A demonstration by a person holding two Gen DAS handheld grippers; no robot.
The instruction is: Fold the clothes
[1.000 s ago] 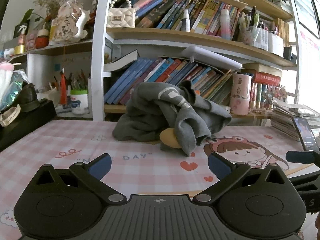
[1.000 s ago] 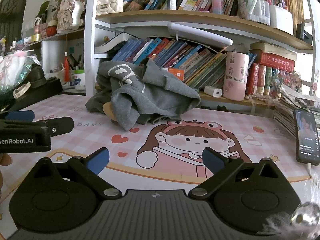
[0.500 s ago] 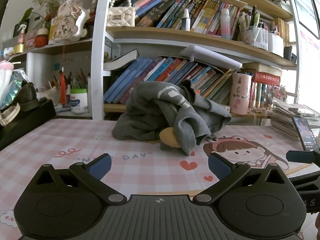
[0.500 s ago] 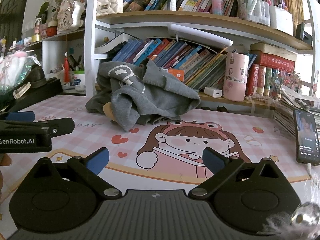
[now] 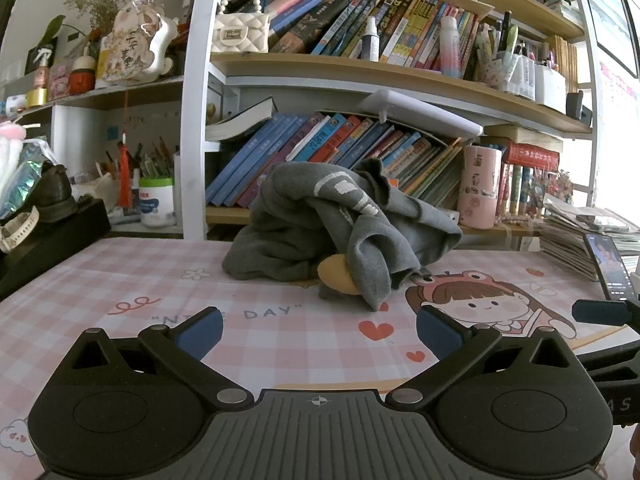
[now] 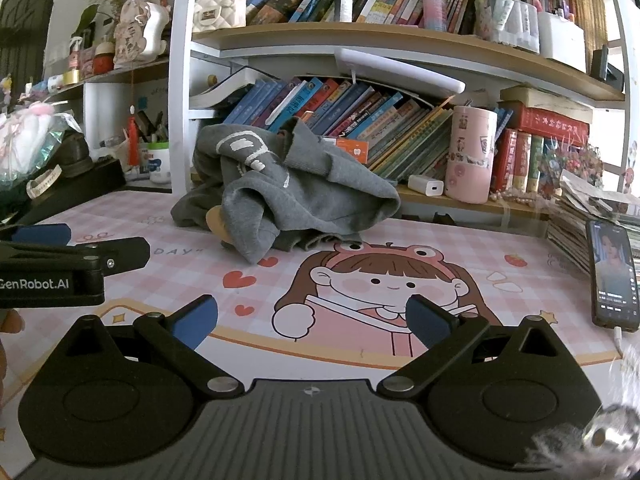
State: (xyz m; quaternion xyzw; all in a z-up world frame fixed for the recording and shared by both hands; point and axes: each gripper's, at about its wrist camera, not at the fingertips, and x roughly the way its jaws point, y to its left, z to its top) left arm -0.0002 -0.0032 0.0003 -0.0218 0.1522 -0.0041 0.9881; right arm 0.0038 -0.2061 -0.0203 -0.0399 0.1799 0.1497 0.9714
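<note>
A crumpled grey sweatshirt [image 5: 336, 228] with white print and a yellow patch lies in a heap at the far side of the pink checked desk mat [image 5: 120, 280], in front of the bookshelf. It also shows in the right wrist view [image 6: 288, 196]. My left gripper [image 5: 318, 330] is open and empty, low over the mat, well short of the heap. My right gripper [image 6: 312, 320] is open and empty over the cartoon girl print. The left gripper's side shows at the left of the right wrist view [image 6: 60, 268].
A bookshelf [image 5: 360, 64] packed with books rises behind the sweatshirt. A pink cup [image 5: 478, 188] stands on its lower shelf. A phone [image 6: 612, 276] leans on stacked papers at the right. A black box [image 5: 44, 240] with a shoe sits at the left.
</note>
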